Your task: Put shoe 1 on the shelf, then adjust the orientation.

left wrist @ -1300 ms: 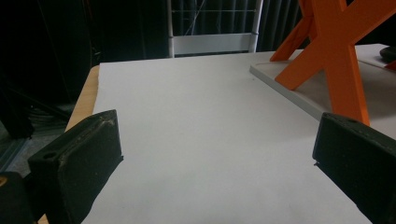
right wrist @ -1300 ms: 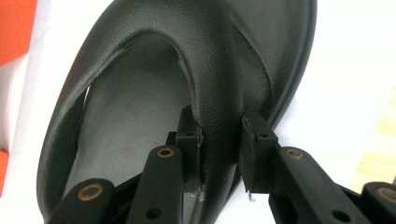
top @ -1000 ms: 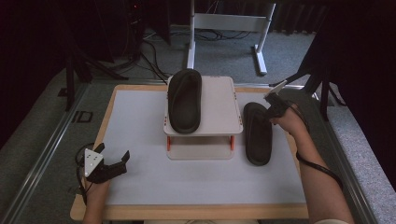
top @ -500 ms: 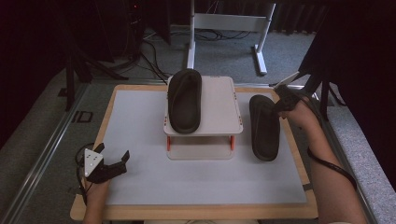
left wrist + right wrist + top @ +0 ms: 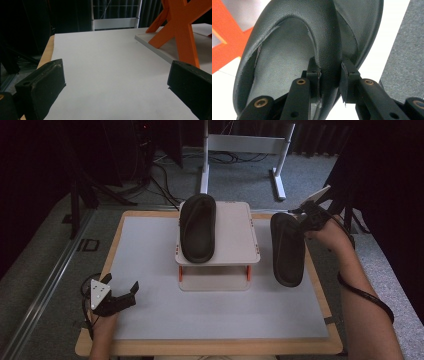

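Two dark grey slippers are in play. One slipper (image 5: pixel 198 227) lies on the left half of a small white stand (image 5: pixel 235 227) with orange legs at the table's back middle. The other slipper (image 5: pixel 288 249) hangs in the air right of the stand, toe end toward the front. My right gripper (image 5: pixel 301 222) is shut on its strap (image 5: pixel 329 47), one pad on each side. At the front left corner, my left gripper (image 5: pixel 129 295) rests on the white table top (image 5: pixel 150 250) with its jaws wide apart and nothing between its pads (image 5: pixel 47 83).
The right half of the stand's top is bare. The stand's orange cross leg (image 5: pixel 183 30) rises close to the left gripper's right side. The table has a wooden rim (image 5: pixel 320 285); a white frame (image 5: pixel 240 150) stands on the floor behind it.
The right gripper has lifted the second slipper off the table top and carried it slightly back and right. The left gripper has stayed where it was.
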